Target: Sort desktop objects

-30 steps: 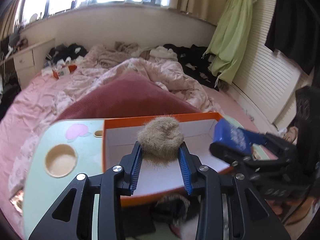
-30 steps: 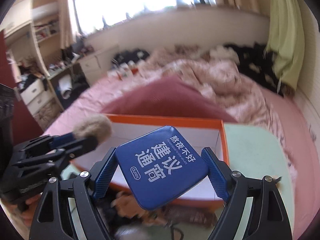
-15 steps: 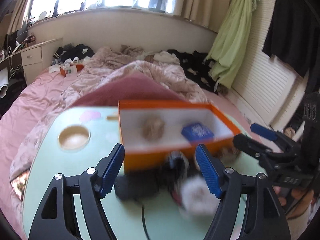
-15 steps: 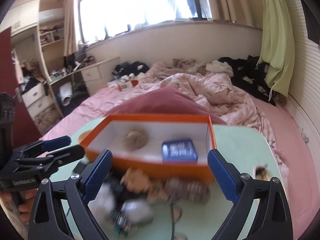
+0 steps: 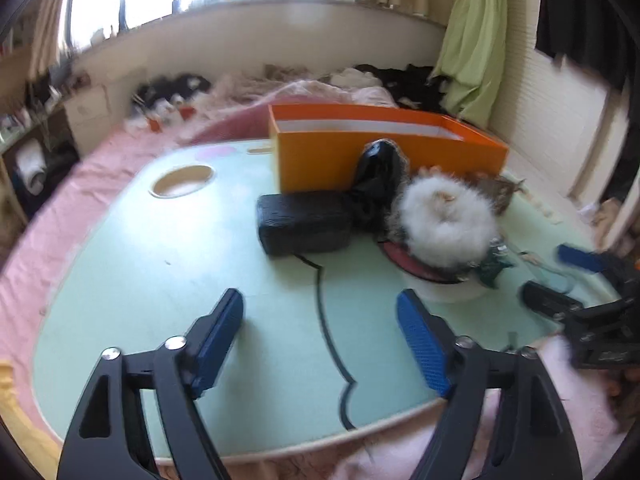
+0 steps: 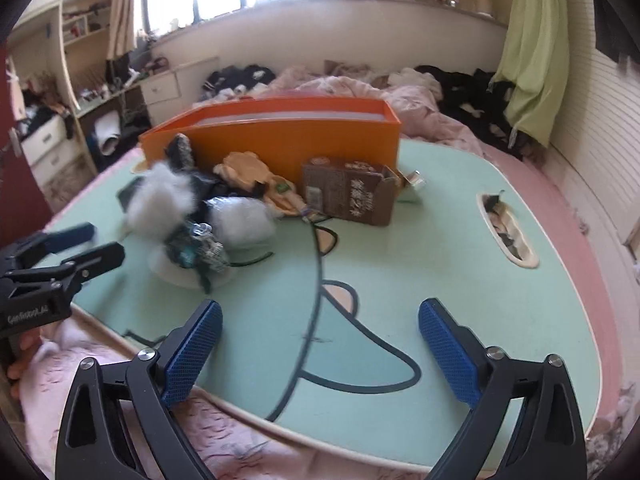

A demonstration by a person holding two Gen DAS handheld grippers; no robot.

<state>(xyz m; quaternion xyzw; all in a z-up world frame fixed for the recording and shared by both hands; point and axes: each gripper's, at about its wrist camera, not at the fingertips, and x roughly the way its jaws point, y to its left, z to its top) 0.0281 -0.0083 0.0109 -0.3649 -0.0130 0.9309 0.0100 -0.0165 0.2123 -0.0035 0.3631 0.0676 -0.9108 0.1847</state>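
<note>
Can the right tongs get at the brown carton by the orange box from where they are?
Probably yes. The right tongs are open and empty, and the brown carton stands ahead of them on the table, its front face exposed. Only a thin black cable crosses the approach; the fluffy clutter sits off to the left.

An orange cardboard box stands at the far side of the mint-green lap table. Before it lies a black rectangular case; right of that, a white fluffy ball atop clutter. A brown carton lies farther right.
</note>
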